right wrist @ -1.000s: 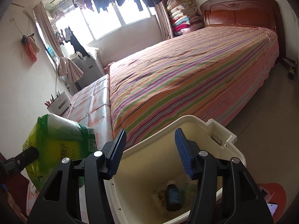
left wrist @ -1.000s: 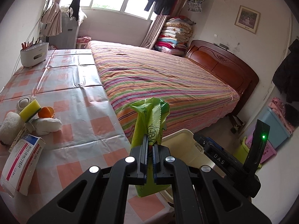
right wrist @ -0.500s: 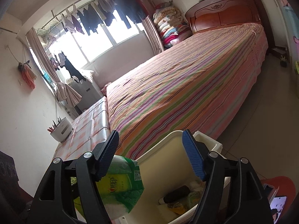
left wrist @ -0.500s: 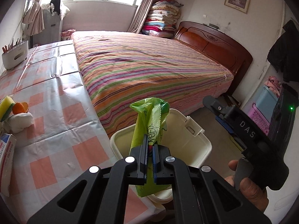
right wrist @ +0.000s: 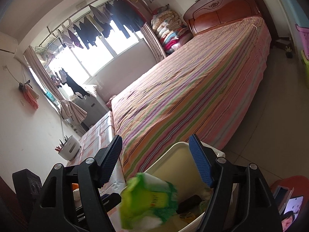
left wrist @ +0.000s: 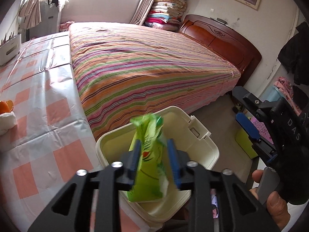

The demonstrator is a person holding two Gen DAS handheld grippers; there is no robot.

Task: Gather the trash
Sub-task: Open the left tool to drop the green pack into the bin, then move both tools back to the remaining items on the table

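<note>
So the left gripper [left wrist: 154,159] was clamped on the green packet [left wrist: 149,160] a second ago, now its jaws are opening and the blurry packet's probably dropping into the cream bin [left wrist: 204,147] at lower centre, right gripper [right wrist: 156,161] open and empty.

My left gripper [left wrist: 154,161], clamped a second ago on the crinkly green plastic wrapper [left wrist: 149,162], is opening its jaws; the wrapper, now blurred, sits loose between the blue pads, over the cream plastic bin [left wrist: 202,141]. My right gripper [right wrist: 157,162] is standing wider than before, and its view is tilting more.
</note>
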